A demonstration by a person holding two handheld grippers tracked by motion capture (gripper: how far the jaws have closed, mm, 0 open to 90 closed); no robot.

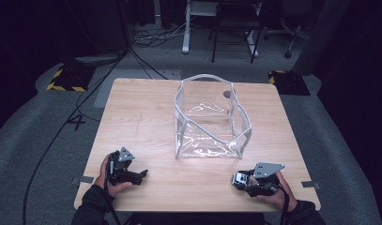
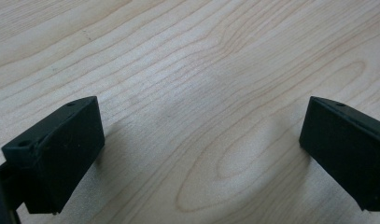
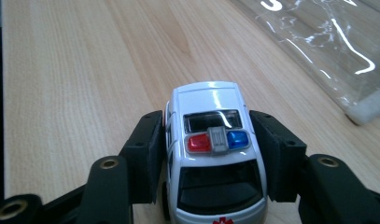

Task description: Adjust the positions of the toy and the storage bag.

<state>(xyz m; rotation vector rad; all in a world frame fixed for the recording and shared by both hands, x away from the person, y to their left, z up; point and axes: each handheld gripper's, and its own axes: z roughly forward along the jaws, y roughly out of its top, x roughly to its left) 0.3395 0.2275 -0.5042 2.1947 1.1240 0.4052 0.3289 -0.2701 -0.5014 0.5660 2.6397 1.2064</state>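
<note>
A white toy car (image 3: 210,105) with a red and a blue roof light stands on the wooden table (image 1: 141,108) near its front right edge. My right gripper (image 3: 211,137) is shut on it, one black pad pressed to each side. In the high view the toy car (image 1: 240,178) pokes out to the left of the right gripper (image 1: 245,180). A clear plastic bag (image 1: 210,119) with a white rim stands open at the table's middle; its lower edge (image 3: 318,42) lies just beyond the car. My left gripper (image 1: 141,176) rests at the front left, and its jaws (image 2: 201,135) are spread wide over bare wood.
Bare wood lies between the two grippers and left of the bag. Beyond the far edge, cables (image 1: 146,37) run across the grey floor, past desk legs (image 1: 185,28), a chair base (image 1: 287,35) and two yellow-and-black striped blocks (image 1: 66,77).
</note>
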